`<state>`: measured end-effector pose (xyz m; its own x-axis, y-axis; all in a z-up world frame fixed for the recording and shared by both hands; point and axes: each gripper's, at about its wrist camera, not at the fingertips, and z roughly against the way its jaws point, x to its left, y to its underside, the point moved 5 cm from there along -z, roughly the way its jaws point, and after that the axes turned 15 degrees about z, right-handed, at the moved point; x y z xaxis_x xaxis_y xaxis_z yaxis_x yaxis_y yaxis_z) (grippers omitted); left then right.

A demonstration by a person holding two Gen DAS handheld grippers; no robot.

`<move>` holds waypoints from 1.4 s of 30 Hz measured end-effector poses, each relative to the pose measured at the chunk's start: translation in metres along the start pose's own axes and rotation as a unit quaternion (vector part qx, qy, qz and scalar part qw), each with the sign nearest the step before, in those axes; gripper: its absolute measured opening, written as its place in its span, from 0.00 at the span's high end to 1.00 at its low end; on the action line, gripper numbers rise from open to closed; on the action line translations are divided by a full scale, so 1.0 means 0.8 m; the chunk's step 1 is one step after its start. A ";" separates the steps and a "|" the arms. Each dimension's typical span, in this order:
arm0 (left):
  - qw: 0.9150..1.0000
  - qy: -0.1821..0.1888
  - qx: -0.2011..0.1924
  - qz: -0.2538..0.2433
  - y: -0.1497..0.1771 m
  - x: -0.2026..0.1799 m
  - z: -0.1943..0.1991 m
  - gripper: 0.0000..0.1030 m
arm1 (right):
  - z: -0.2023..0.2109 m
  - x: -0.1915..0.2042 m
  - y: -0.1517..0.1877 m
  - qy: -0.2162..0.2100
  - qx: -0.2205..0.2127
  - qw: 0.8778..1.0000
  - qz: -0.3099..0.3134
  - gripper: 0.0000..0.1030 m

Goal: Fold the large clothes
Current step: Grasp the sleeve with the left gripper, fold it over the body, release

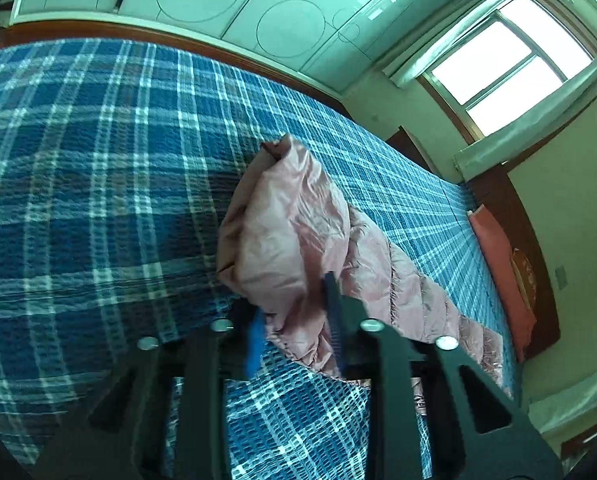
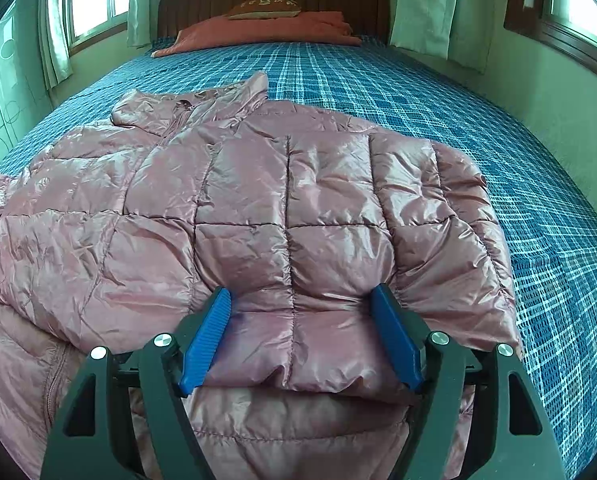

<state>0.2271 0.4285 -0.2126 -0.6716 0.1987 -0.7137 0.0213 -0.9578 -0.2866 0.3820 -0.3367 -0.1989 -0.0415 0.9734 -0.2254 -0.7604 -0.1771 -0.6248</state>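
Right wrist view: spread right gripper (image 2: 300, 300) over pink jacket (image 2: 238, 200), plaid bedspread (image 2: 418, 92) around, orange pillow (image 2: 258, 34) beyond.

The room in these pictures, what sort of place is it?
Most likely a home bedroom: a bed with a wooden headboard, pillows, and curtained windows.

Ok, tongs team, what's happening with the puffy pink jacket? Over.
Left tongs pinching a lifted sleeve of the pink jacket. Right tongs open, pressed on the folded hem. Jacket spread on the plaid bed cover, nothing in the way.
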 end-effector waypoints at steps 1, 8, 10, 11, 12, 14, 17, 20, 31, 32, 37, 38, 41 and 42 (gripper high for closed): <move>1.000 -0.006 -0.005 -0.002 0.000 0.001 0.000 0.87 | 0.000 0.000 0.000 0.000 0.000 1.000 0.000 0.30; 0.990 0.005 -0.049 -0.133 0.043 -0.080 0.032 0.94 | 0.000 0.001 0.000 0.000 -0.001 1.000 0.000 0.30; 0.981 0.024 -0.055 -0.183 0.070 -0.115 0.046 0.94 | 0.000 0.001 0.000 0.000 -0.002 1.000 0.000 0.30; 0.976 0.035 -0.052 -0.208 0.088 -0.135 0.051 0.94 | 0.001 0.001 0.000 0.000 -0.002 1.000 -0.001 0.30; 0.971 0.044 -0.047 -0.232 0.107 -0.152 0.054 0.94 | 0.000 0.000 0.000 -0.001 -0.003 1.000 -0.001 0.30; 0.960 0.061 -0.031 -0.272 0.150 -0.183 0.059 0.94 | 0.001 -0.001 0.000 -0.002 -0.004 1.000 -0.003 0.30; 0.943 0.081 0.004 -0.323 0.223 -0.219 0.060 0.94 | 0.001 -0.001 0.000 -0.003 -0.005 1.000 -0.004 0.30; 0.922 0.095 0.036 -0.373 0.299 -0.249 0.056 0.94 | 0.001 -0.001 0.000 -0.004 -0.006 1.000 -0.006 0.30; 0.853 0.120 0.110 -0.496 0.550 -0.288 0.049 0.94 | 0.004 -0.003 0.000 -0.012 -0.011 1.000 -0.014 0.30; 0.849 0.117 0.116 -0.502 0.567 -0.287 0.046 0.94 | 0.004 -0.004 0.000 -0.013 -0.011 1.000 -0.015 0.30; 0.826 0.096 0.139 -0.538 0.628 -0.275 0.030 0.82 | 0.004 -0.003 0.000 -0.012 -0.011 1.000 -0.014 0.30; 0.820 0.096 0.140 -0.546 0.633 -0.271 0.030 0.69 | 0.003 -0.004 0.000 -0.012 -0.011 1.000 -0.014 0.30; 0.812 0.109 0.131 -0.558 0.635 -0.268 0.047 0.51 | 0.004 -0.004 0.001 -0.015 -0.009 1.000 -0.016 0.30; 0.811 0.114 0.127 -0.559 0.632 -0.269 0.055 0.49 | 0.006 -0.004 0.001 -0.016 -0.008 1.000 -0.018 0.30</move>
<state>0.3500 -0.1075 -0.1756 -0.0101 0.9785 -0.2061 -0.6800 -0.1578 -0.7160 0.3786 -0.3394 -0.1953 -0.0357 0.9831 -0.1793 -0.7513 -0.1447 -0.6439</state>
